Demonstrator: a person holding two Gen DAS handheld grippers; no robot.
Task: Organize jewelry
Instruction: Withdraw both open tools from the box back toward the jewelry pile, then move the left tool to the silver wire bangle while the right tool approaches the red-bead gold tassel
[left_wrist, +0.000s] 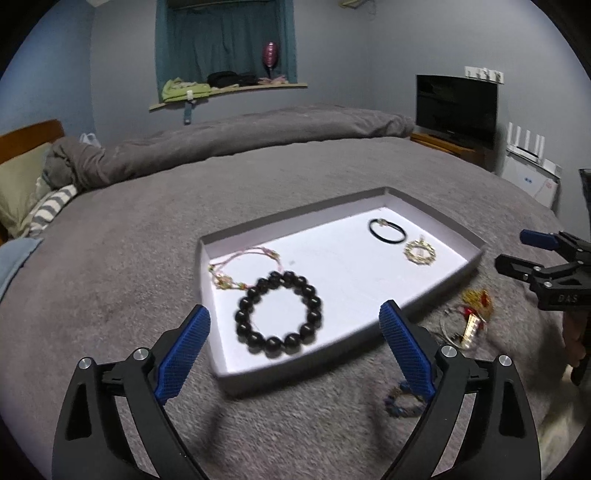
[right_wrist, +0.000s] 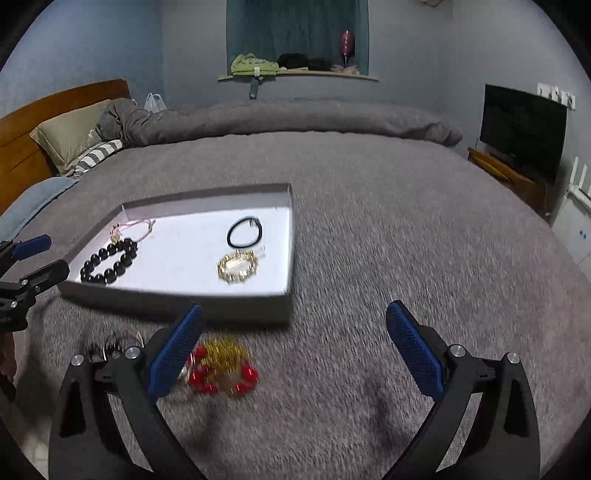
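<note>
A shallow grey box tray lies on the bed. In it are a black bead bracelet, a pink cord bracelet, a thin black band and a gold bracelet. On the blanket by the tray lie a red and gold bracelet, silver rings and a blue bead bracelet. My left gripper is open above the tray's near edge. My right gripper is open and empty, right of the red bracelet.
The grey blanket covers the bed. Pillows and a wooden headboard stand at the left. A rolled duvet lies along the far side. A TV is at the right.
</note>
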